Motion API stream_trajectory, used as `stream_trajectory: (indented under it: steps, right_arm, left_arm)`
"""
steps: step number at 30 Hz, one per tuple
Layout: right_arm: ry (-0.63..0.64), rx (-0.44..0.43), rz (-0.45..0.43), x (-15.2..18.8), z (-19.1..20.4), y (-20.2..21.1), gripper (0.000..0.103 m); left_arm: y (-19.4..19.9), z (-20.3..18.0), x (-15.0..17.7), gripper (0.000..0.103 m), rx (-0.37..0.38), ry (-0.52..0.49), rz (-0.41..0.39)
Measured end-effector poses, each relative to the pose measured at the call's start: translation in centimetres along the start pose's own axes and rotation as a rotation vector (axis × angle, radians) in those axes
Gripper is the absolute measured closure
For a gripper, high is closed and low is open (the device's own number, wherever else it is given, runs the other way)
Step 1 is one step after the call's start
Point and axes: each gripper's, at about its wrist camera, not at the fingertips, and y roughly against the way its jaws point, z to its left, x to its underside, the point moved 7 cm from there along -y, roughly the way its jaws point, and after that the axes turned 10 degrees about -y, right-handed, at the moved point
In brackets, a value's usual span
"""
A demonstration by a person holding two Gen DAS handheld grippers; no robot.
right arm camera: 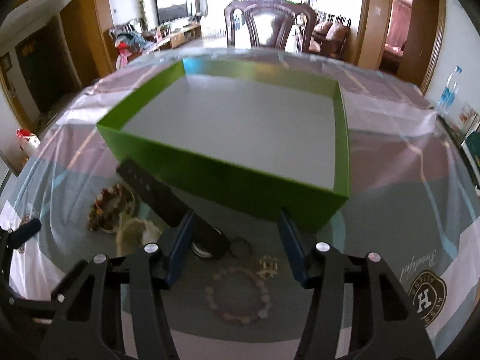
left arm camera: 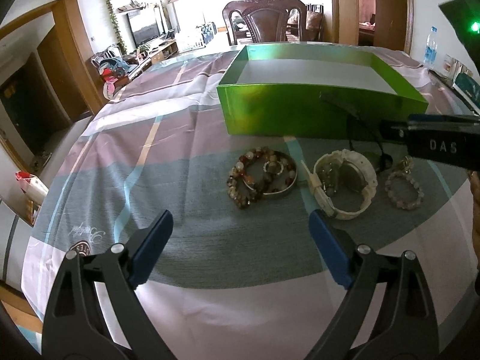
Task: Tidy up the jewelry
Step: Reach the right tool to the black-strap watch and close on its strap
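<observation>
Hovering our left gripper (left arm camera: 240,225), jaws wide apart and empty, we face the beaded bracelets in a metal bangle (left arm camera: 264,177), the white watch (left arm camera: 345,186) and pink bracelet (left arm camera: 403,190) on the worktop. Our right gripper (right arm camera: 237,237), jaws apart around the black watch (right arm camera: 207,240), must clamp it for the empty green box (right arm camera: 228,177).

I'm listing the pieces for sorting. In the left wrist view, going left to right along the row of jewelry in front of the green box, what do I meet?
Brown beaded bracelets piled on a metal bangle → white watch → pale pink beaded bracelet. The dark strap behind the watch overlaps it, so I leave it out.
</observation>
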Motion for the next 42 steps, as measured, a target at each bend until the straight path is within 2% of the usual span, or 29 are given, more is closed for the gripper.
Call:
stream_trajectory:
  steps: [4, 10, 12, 22, 27, 33, 40, 42]
  right_arm:
    - [0.042, 0.028, 0.005, 0.7, 0.2, -0.4, 0.046]
    - [0.142, -0.041, 0.019, 2.3, 2.6, -0.4, 0.046]
    - [0.171, -0.041, 0.02, 2.7, 3.3, -0.5, 0.046]
    - [0.213, -0.117, 0.038, 3.9, 5.0, 0.0, 0.046]
    - [0.197, -0.108, 0.044, 3.7, 4.9, -0.2, 0.045]
    - [0.158, -0.028, 0.029, 3.1, 3.4, -0.7, 0.045]
    - [0.115, 0.007, 0.001, 1.9, 2.0, -0.4, 0.045]
    - [0.105, -0.006, 0.004, 1.8, 1.7, -0.3, 0.045]
  left_arm:
    - [-0.1, 0.0, -0.3, 0.011, -0.007, 0.008, -0.009]
    - [-0.3, -0.3, -0.3, 0.01, -0.014, 0.005, 0.0]
    - [-0.4, 0.0, -0.2, 0.01, -0.019, 0.013, 0.003]
    - [-0.8, 1.0, 0.2, 0.009, -0.038, 0.042, 0.024]
    - [-1.0, 1.0, 0.3, 0.009, -0.04, 0.045, 0.032]
    - [-1.1, 0.7, 0.4, 0.009, -0.038, 0.035, 0.037]
    - [-1.2, 1.3, 0.6, 0.008, -0.041, 0.051, 0.04]
    - [-1.3, 1.6, 0.6, 0.008, -0.046, 0.063, 0.043]
